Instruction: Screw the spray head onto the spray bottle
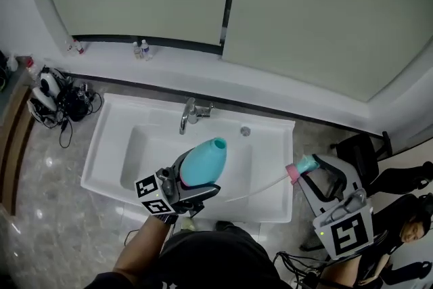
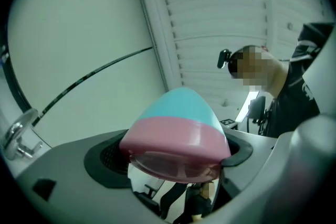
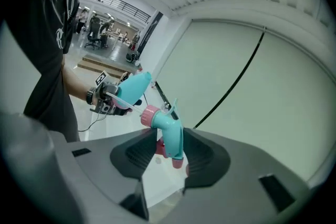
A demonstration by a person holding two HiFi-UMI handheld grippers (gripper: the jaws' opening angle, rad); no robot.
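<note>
Grip on both parts is confirmed. The left gripper (image 1: 191, 181) has its jaws pressed onto the lower body of the spray bottle (image 1: 201, 162), which is held in the air with its open neck pointing up and away from the person. The right gripper (image 3: 167, 152) pinches the spray head (image 3: 170, 131) by its teal body, pink collar (image 3: 149, 115) turned toward the bottle. The two parts are well apart. The clear dip tube (image 1: 257, 190) stretches from the collar toward the left gripper, ending low beside the bottle rather than at its neck. Assessment: pick-up is done. Feeding the tube into the neck, seating the collar and turning it home all remain. Both items hang over the white sink (image 1: 108, 139), with the faucet (image 1: 192, 112) behind and small bottles (image 1: 141, 49) on the far ledge. The left gripper view shows the pads bearing on the bottle's pink band just above its clear base, but no spray head. The right gripper view alone shows the hold on the head, with the bottle beyond. Only the head view shows the gap between them.
</note>
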